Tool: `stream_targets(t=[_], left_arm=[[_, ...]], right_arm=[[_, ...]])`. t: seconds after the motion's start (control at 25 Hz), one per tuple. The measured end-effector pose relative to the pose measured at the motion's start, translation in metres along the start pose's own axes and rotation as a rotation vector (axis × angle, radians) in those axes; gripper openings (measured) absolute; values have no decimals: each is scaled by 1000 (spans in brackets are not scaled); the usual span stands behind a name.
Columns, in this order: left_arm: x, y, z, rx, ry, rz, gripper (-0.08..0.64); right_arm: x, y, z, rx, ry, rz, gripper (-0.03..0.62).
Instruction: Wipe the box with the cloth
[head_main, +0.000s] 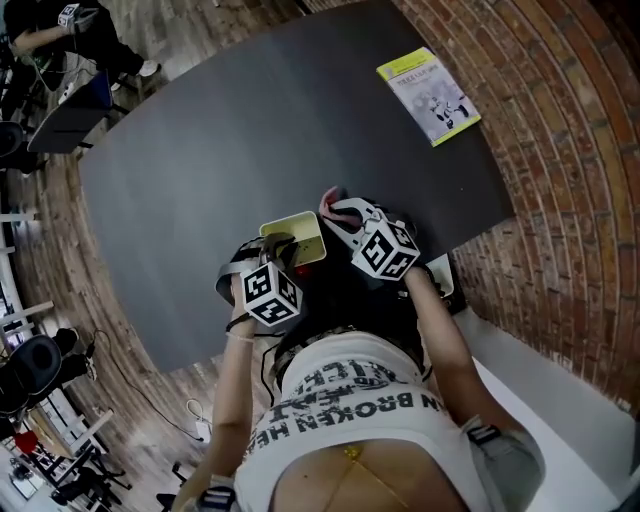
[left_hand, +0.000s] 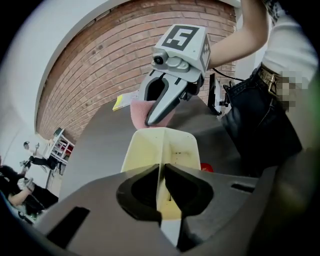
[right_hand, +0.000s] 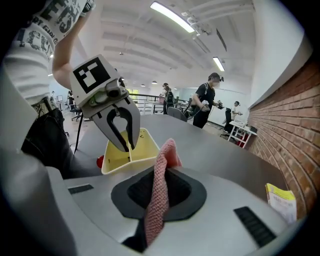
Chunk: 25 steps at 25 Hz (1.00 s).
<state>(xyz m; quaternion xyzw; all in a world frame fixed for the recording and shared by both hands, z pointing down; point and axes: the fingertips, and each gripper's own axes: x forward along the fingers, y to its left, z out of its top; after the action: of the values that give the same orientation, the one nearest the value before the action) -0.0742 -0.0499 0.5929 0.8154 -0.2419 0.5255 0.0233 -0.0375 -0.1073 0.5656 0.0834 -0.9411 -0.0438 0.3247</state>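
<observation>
Steadying box (head_main: 296, 238) on counter (head_main: 250, 130) by its near wall, pinched tight in left gripper (left_hand: 162, 189) jaws. Bring cloth (right_hand: 167, 150), nipped between right gripper (right_hand: 159, 192) jaws just beyond box's far wall, flat onto that wall; wipe lightly to avoid tipping.

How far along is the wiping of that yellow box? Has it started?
Done: the right gripper is clamped on the pink cloth, and the left gripper pinches one wall of the yellow box, steadying it on the dark table. In hand: the cloth is at the box's far rim; I cannot tell whether it touches. Left: the wiping itself, which does not look begun.
</observation>
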Motion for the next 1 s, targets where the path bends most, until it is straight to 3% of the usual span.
stream_targets(t=[0.2, 0.6, 1.0], left_arm=[[1, 0, 1, 10, 6, -16, 37], [1, -1, 0, 10, 8, -28, 35], [1, 0, -2, 6, 9, -20, 35]], right_arm=[[15, 9, -17, -51, 53, 67, 17], [35, 22, -30, -269, 154, 159, 18], [27, 46, -35, -167, 134, 126, 17]])
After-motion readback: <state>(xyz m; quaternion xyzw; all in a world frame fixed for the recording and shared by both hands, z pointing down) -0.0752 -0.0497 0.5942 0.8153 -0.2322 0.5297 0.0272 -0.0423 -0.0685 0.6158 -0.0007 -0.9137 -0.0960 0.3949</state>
